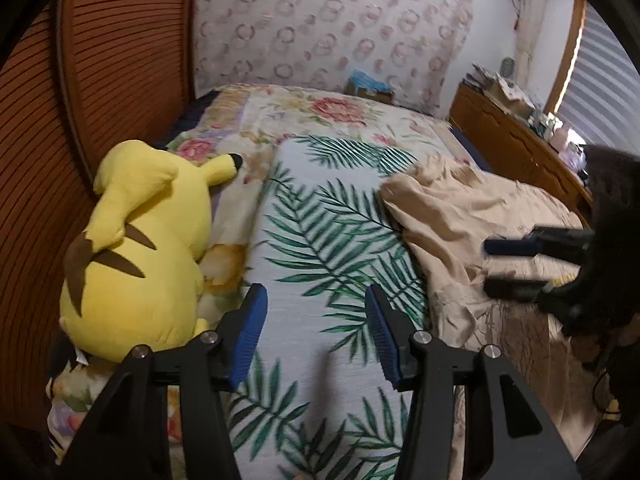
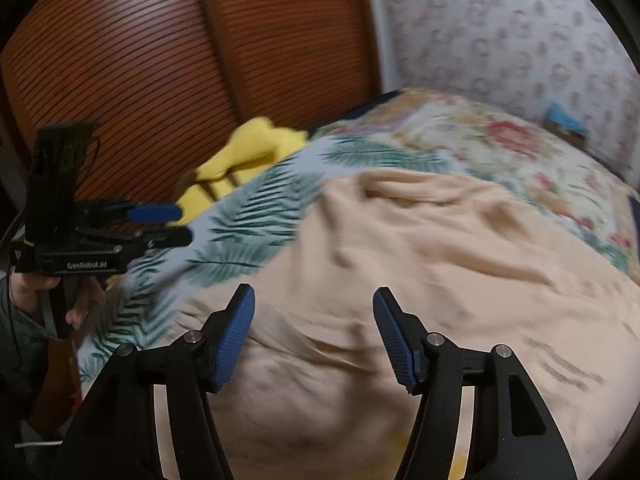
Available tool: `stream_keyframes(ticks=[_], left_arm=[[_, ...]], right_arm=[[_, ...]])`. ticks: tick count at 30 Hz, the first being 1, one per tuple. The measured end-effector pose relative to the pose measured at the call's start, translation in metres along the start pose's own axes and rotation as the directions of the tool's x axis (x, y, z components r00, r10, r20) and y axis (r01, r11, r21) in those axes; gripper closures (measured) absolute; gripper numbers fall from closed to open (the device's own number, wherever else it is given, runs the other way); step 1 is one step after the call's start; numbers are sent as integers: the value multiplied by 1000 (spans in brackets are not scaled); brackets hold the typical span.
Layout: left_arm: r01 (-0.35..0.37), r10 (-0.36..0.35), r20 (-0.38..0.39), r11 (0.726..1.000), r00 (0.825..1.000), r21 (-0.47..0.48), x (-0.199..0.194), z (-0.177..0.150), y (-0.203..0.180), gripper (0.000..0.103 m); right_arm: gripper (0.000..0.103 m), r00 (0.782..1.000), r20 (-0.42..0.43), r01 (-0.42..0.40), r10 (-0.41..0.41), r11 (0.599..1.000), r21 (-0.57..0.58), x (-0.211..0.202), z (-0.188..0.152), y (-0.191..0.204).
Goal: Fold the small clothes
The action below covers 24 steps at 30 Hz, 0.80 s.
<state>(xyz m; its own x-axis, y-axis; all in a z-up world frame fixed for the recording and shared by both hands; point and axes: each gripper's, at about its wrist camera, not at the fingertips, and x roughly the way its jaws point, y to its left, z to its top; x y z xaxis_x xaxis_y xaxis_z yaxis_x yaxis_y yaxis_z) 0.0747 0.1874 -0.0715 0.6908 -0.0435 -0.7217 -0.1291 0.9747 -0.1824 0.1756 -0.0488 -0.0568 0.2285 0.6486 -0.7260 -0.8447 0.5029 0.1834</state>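
Left wrist view shows the left gripper (image 1: 316, 334) nearest the lens, its blue pads spread wide with nothing between them, poised above a palm-leaf sheet (image 1: 320, 240) on the bed. Just to its left, a yellow plush (image 1: 144, 248) lies on a floral quilt (image 1: 312, 114), beside a slatted wooden door (image 1: 112, 60). To its right, a beige garment (image 1: 456, 216) lies crumpled on the sheet, one rumpled edge bunched toward the middle of the bed. The right gripper (image 1: 516, 268) reaches in from the right edge over that garment, blurred, its two fingers apart and empty. Farther off, the quilt runs to a patterned wall (image 1: 320, 20), with a wooden headboard (image 1: 516, 148) at the right carrying small clutter. Right wrist view looks down between wide, empty blue pads at the same garment, which fills the near and middle ground in soft folds, with dark marks near its right side. At the left edge a hand (image 2: 44, 288) holds the left gripper over the leaf sheet, its fingers parted. Beyond lie the plush, the quilt, the door and the wall, all blurred.
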Motion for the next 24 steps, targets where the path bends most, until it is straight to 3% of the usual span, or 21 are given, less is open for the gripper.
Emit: stream_keyframes(ticks=[5, 8, 10, 13, 24], left_arm=[[-16, 16, 12, 1000, 1000, -16, -7, 0, 8, 53], [-16, 16, 12, 1000, 1000, -16, -7, -1, 8, 53], [-13, 13, 7, 1000, 1000, -14, -6, -2, 8, 53], [-6, 6, 4, 1000, 1000, -9, -4, -3, 3, 53], [47, -48, 12, 997, 999, 55, 1, 6, -30, 53]], right_arm=[[48, 993, -75, -93, 90, 995, -33, 35, 6, 26], [58, 988, -132, -88, 82, 995, -42, 51, 3, 34], [82, 989, -128, -75, 68, 996, -48, 49, 2, 34], [96, 988, -118, -103, 96, 993, -56, 37, -2, 33], [99, 993, -29, -111, 111, 994, -13, -34, -33, 20]])
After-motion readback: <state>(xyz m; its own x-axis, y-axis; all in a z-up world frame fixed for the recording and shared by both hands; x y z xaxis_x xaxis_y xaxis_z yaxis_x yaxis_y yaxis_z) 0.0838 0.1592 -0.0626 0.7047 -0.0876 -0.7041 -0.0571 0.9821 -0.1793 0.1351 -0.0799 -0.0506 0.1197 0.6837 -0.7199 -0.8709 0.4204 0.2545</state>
